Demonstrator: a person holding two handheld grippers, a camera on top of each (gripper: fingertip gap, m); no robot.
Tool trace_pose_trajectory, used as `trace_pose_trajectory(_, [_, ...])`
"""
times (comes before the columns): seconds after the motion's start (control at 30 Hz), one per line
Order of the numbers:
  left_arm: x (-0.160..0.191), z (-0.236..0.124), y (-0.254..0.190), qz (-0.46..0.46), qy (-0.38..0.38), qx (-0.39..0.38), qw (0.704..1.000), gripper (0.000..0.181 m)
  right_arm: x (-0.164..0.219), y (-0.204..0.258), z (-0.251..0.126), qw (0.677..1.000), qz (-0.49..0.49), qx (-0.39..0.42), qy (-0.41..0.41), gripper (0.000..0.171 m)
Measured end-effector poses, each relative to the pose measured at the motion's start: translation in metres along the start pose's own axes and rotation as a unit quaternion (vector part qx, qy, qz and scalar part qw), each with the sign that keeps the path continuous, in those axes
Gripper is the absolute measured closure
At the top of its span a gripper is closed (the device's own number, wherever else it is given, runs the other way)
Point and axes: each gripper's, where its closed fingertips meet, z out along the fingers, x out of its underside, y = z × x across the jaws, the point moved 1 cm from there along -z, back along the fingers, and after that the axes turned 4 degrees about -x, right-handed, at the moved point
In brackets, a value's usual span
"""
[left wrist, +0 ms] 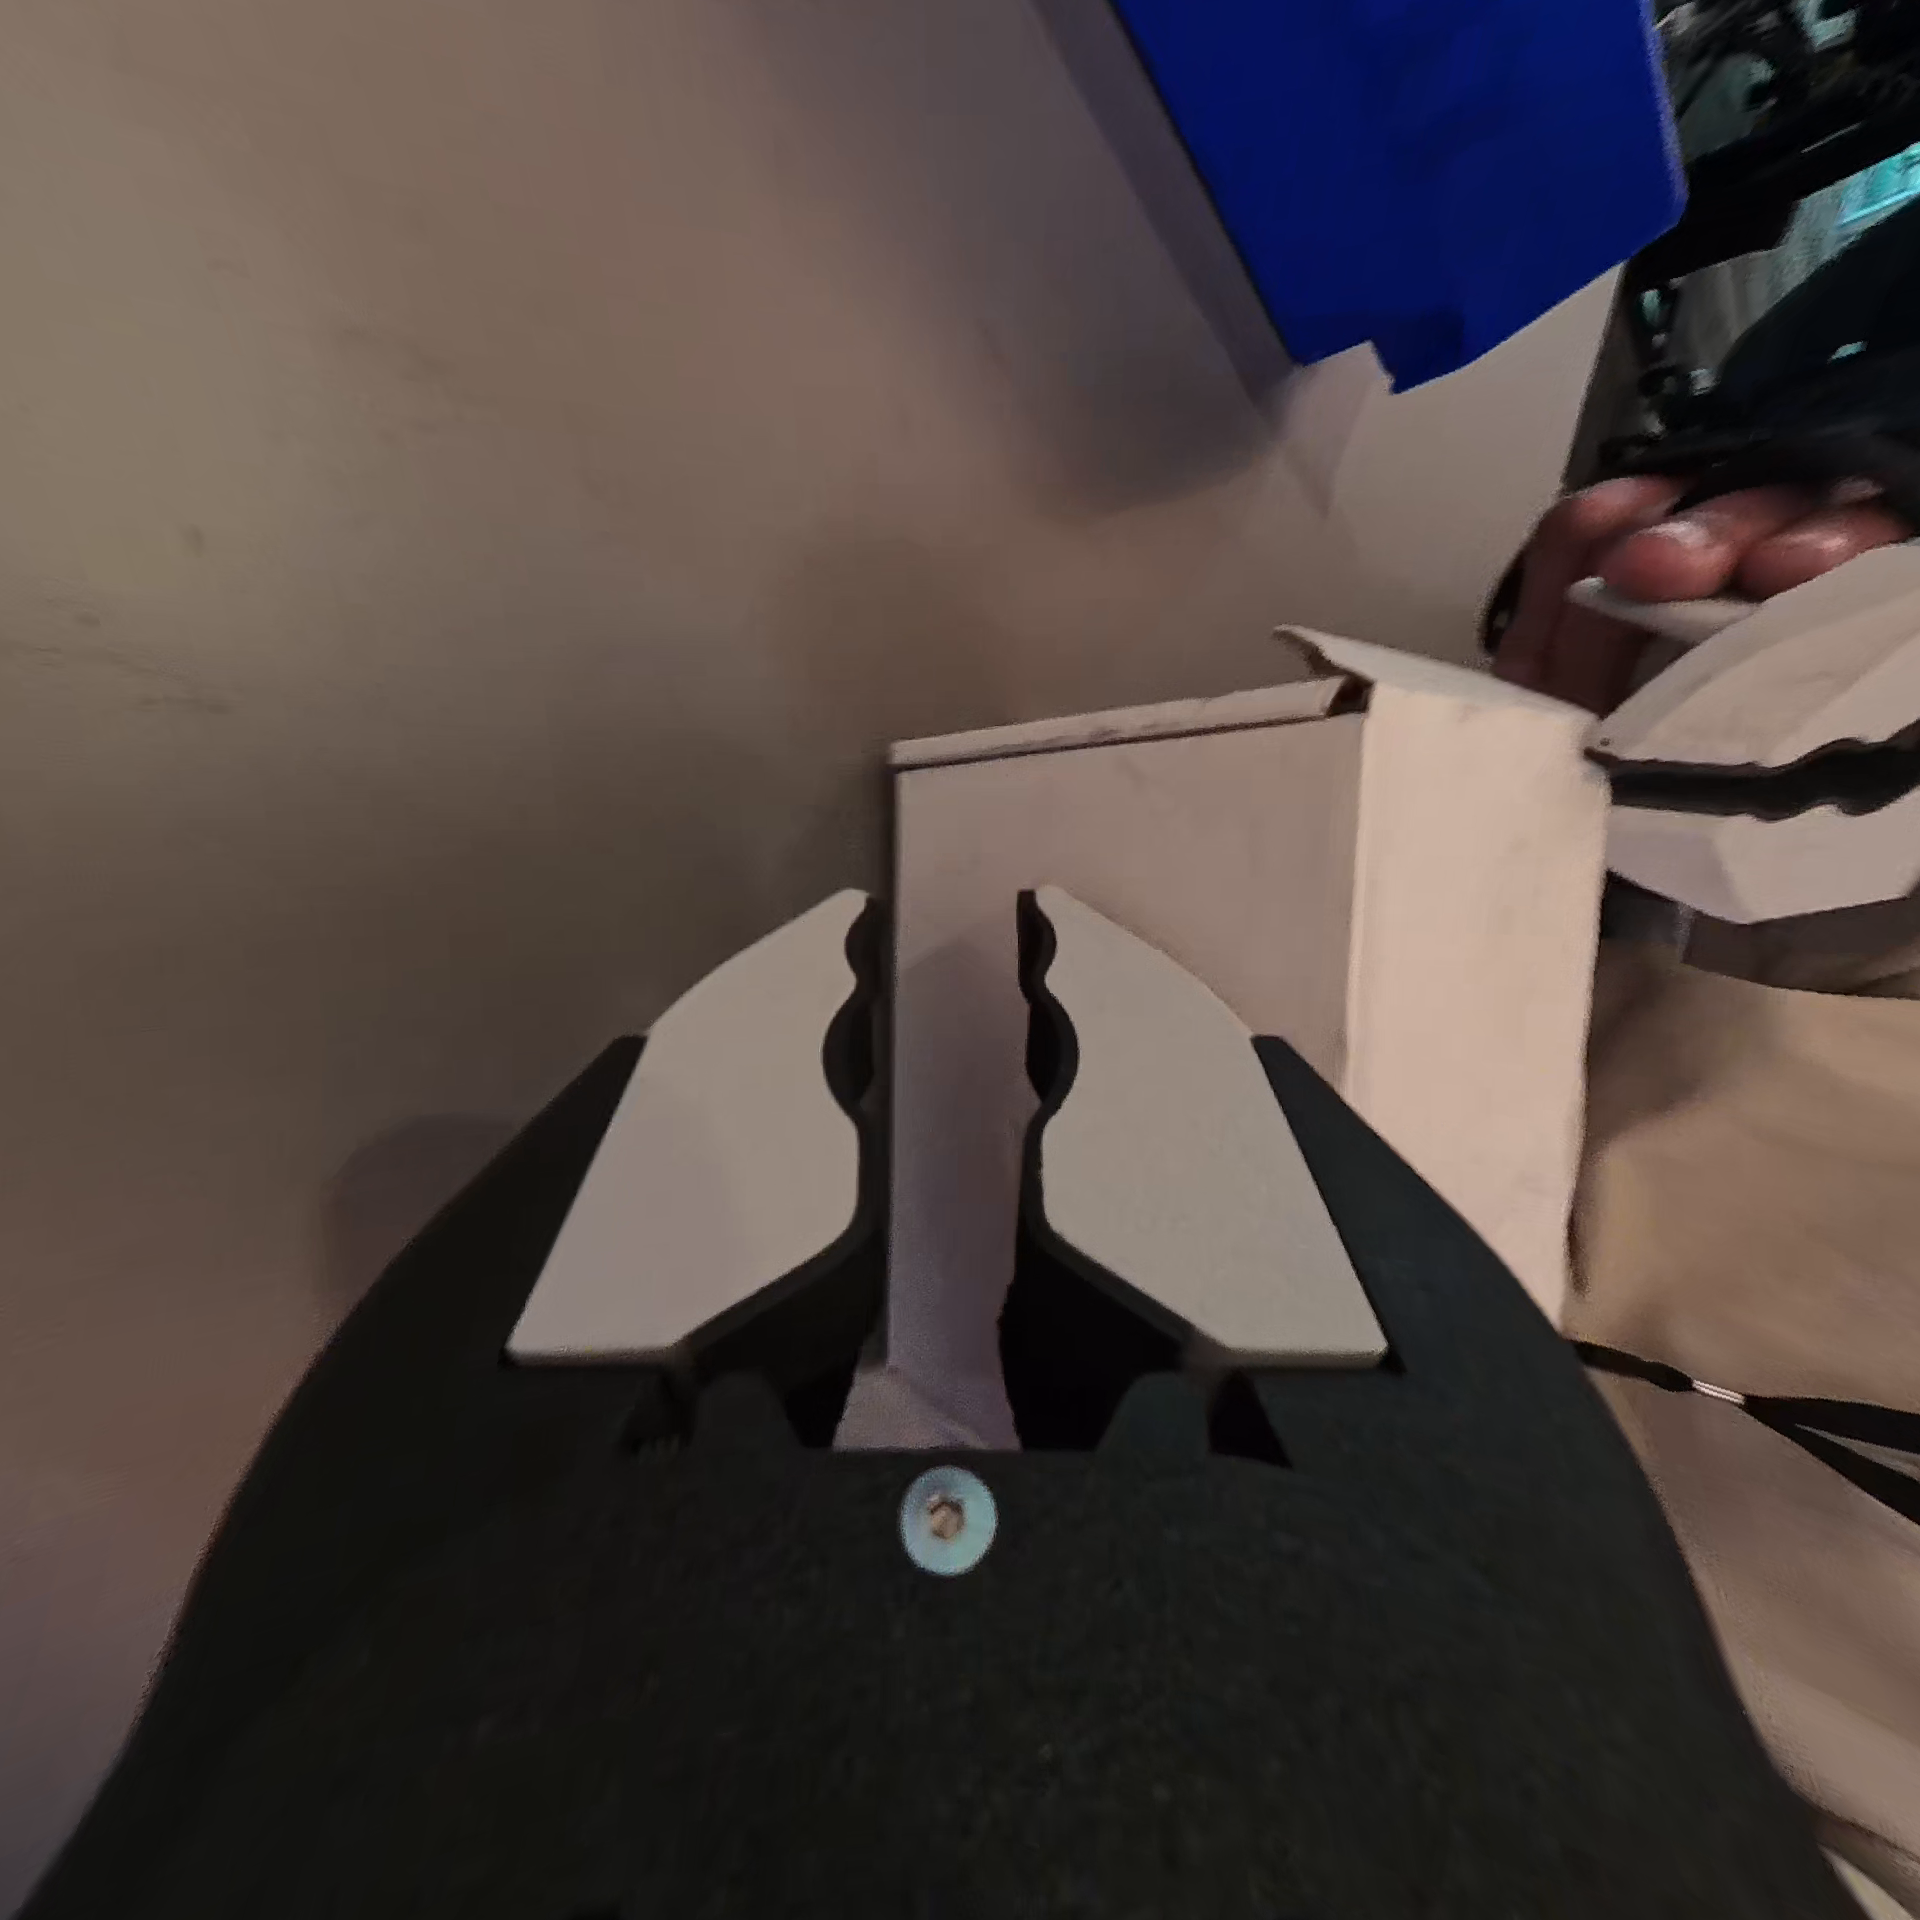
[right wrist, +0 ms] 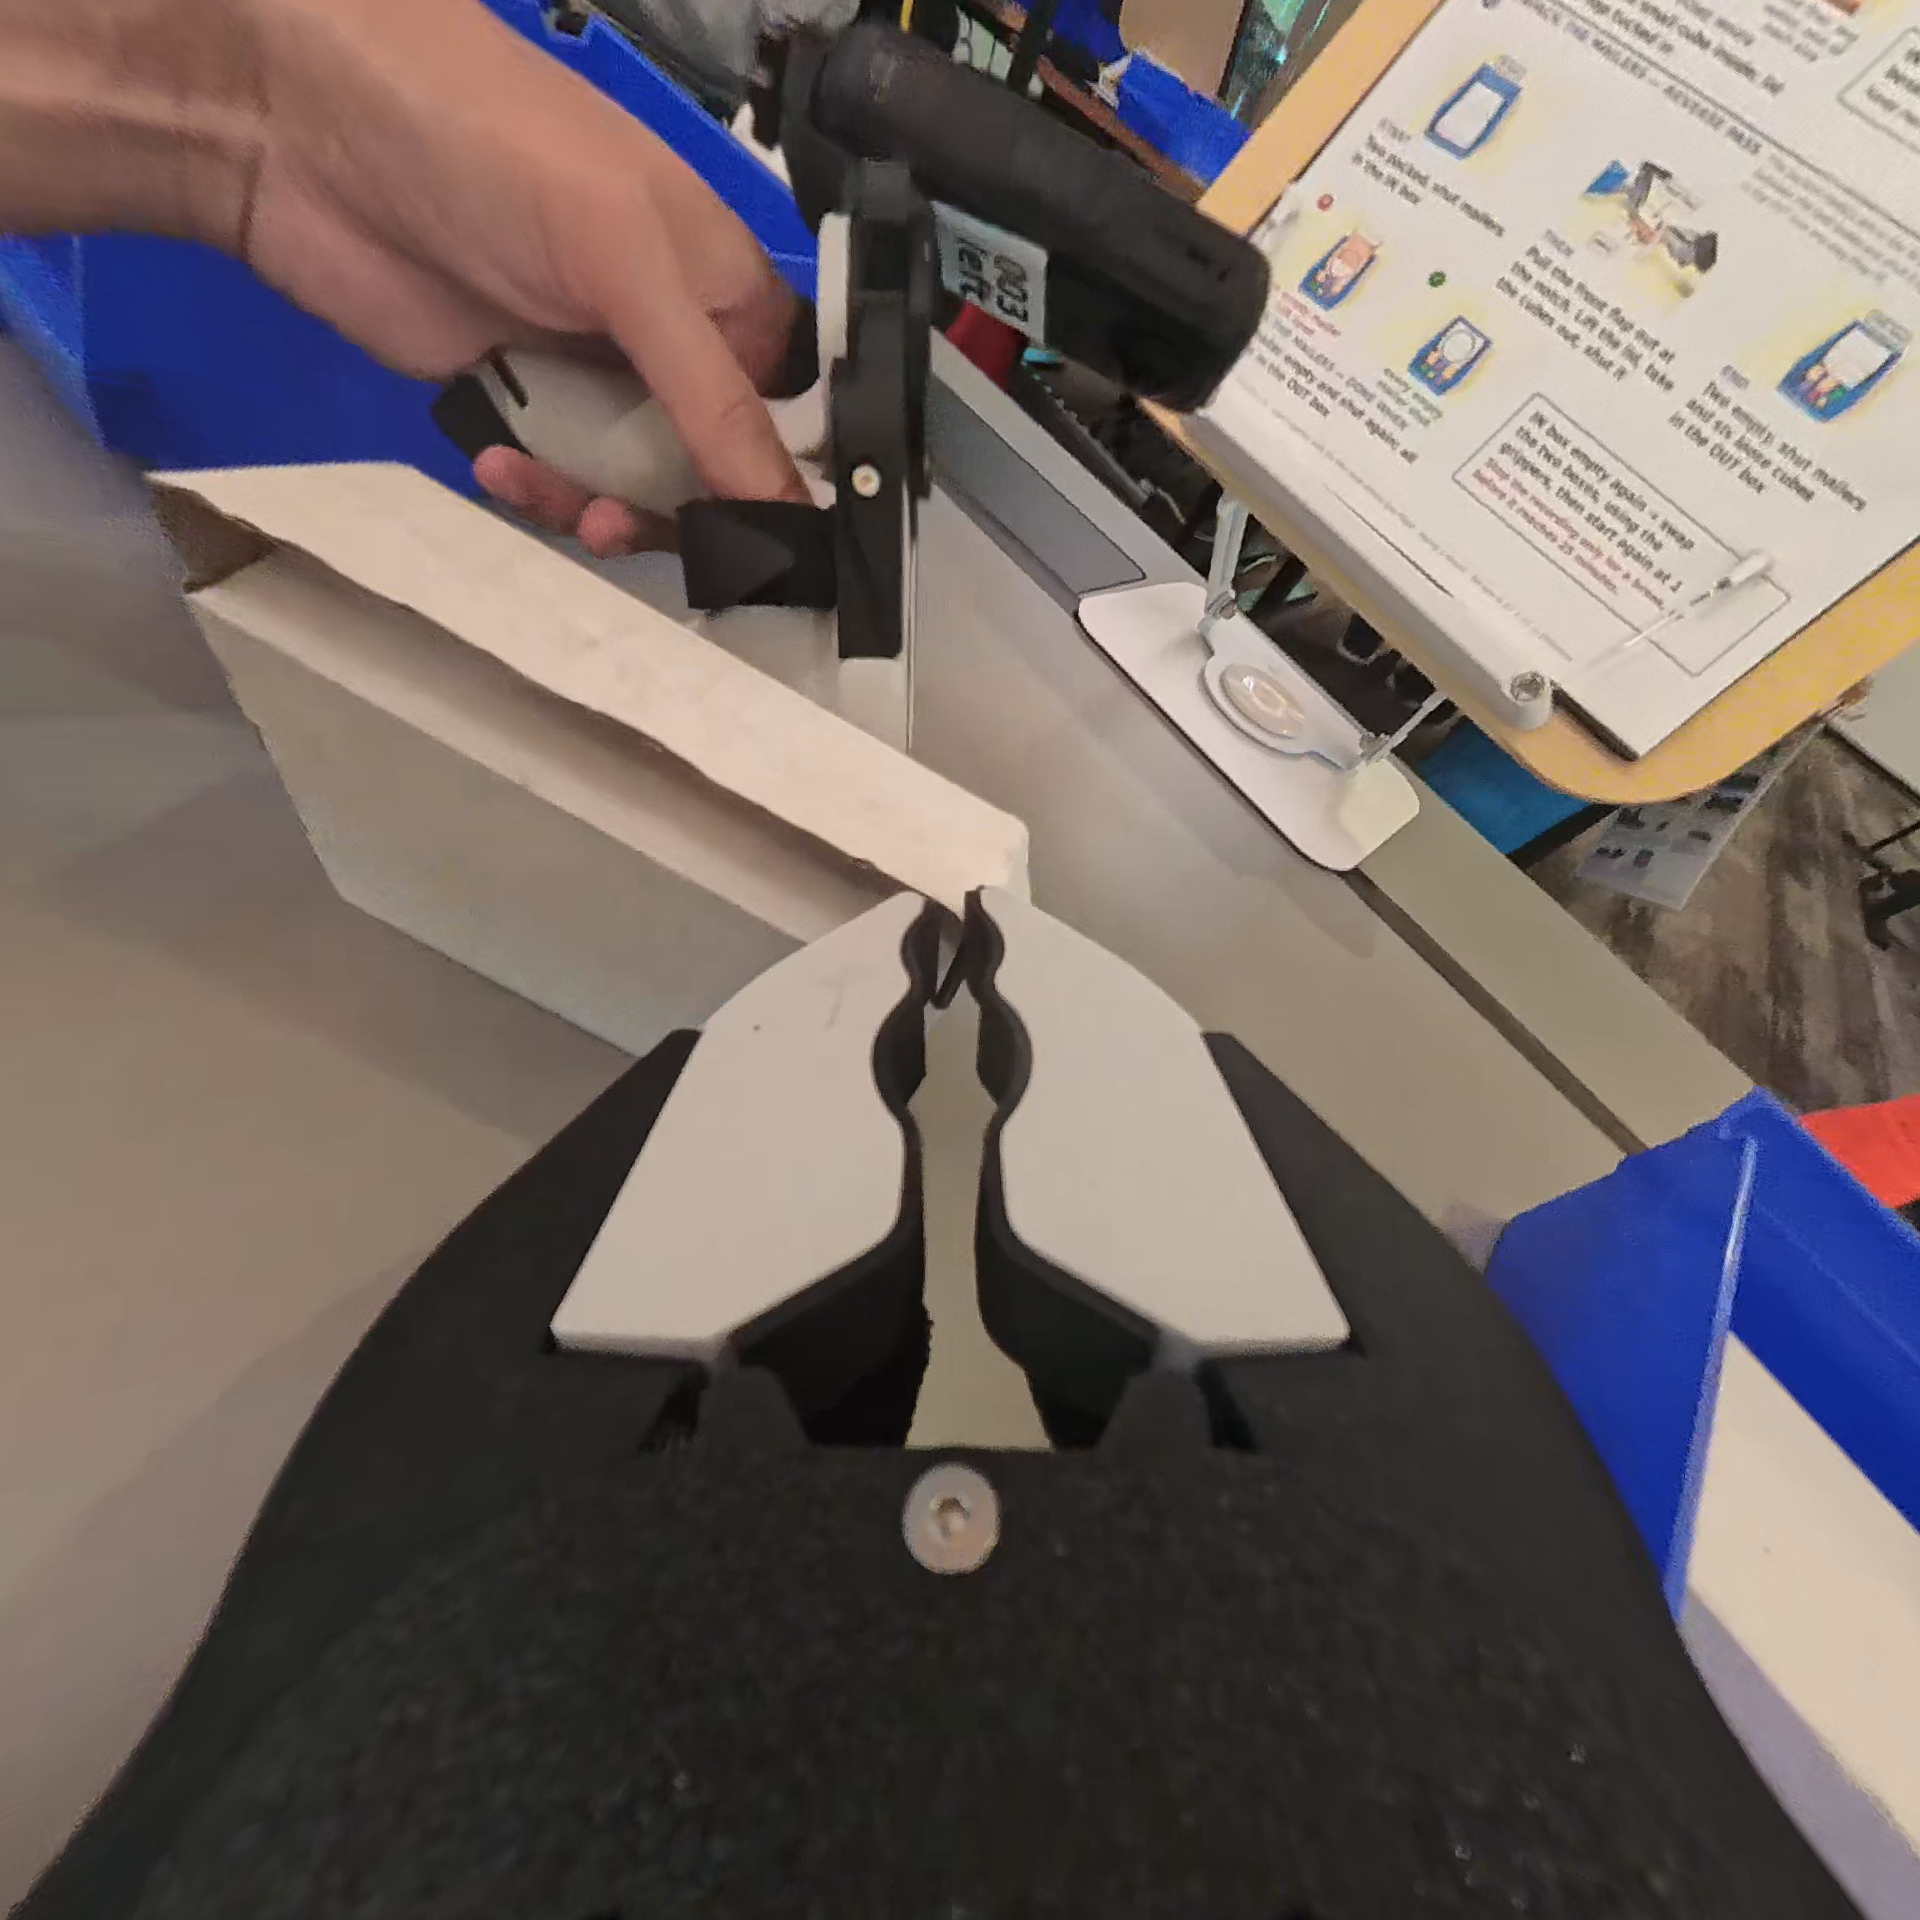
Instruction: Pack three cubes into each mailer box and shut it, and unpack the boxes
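A white mailer box (left wrist: 1143, 883) lies shut on the grey table, and also shows in the right wrist view (right wrist: 520, 790). My left gripper (left wrist: 945, 904) is closed to a narrow gap on one end of the box, whose wall fills that gap. My right gripper (right wrist: 951, 909) is shut on a thin cardboard edge at the box's near corner. Each gripper shows in the other view: the right one (left wrist: 1621, 769) at the box's far corner, the left one (right wrist: 883, 717) edge-on at the far end. The box's inside is hidden.
A blue bin (left wrist: 1403, 156) stands beyond the box. Another blue bin (right wrist: 1662, 1299) at the right holds something red (right wrist: 1870, 1143). An instruction board (right wrist: 1558, 364) on a white stand (right wrist: 1247, 717) is at the table's edge. A person's hand (right wrist: 468, 208) holds the left gripper. Across from one pair of fingers to the other is roughly 10 cm.
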Motion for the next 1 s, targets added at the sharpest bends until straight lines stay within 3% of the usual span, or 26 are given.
trace_pose_trajectory(0.17, [-0.013,-0.057,-0.006,0.016,-0.158,-0.101,0.982,0.148,0.002,-0.003,-0.002,0.998,0.051,-0.027,0.022,0.167])
trace_pose_trajectory(0.3, [0.030,-0.088,-0.036,0.055,-0.234,-0.172,0.955,0.132,0.002,-0.003,-0.007,0.999,0.032,-0.022,0.026,0.160])
trace_pose_trajectory(0.4, [0.060,-0.089,-0.058,0.081,-0.289,-0.170,0.939,0.130,0.005,-0.004,-0.012,0.999,0.021,-0.009,0.023,0.154])
trace_pose_trajectory(0.47, [0.073,-0.079,-0.071,0.116,-0.312,-0.153,0.931,0.116,0.008,-0.005,-0.015,0.999,0.034,-0.010,0.023,0.149])
trace_pose_trajectory(0.57, [0.078,-0.055,-0.068,0.131,-0.295,-0.151,0.934,0.104,0.012,-0.009,-0.014,0.997,0.064,-0.011,0.028,0.149])
trace_pose_trajectory(0.7, [0.076,-0.048,-0.070,0.148,-0.304,-0.144,0.930,0.092,0.019,-0.011,-0.004,0.995,0.092,-0.007,0.050,0.154])
trace_pose_trajectory(0.8, [0.076,-0.049,-0.066,0.152,-0.299,-0.166,0.928,0.099,0.020,-0.011,0.001,0.993,0.103,-0.006,0.061,0.168])
trace_pose_trajectory(1.0, [0.089,-0.057,-0.057,0.140,-0.293,-0.191,0.926,0.095,0.015,-0.013,0.005,0.987,0.127,-0.002,0.094,0.170])
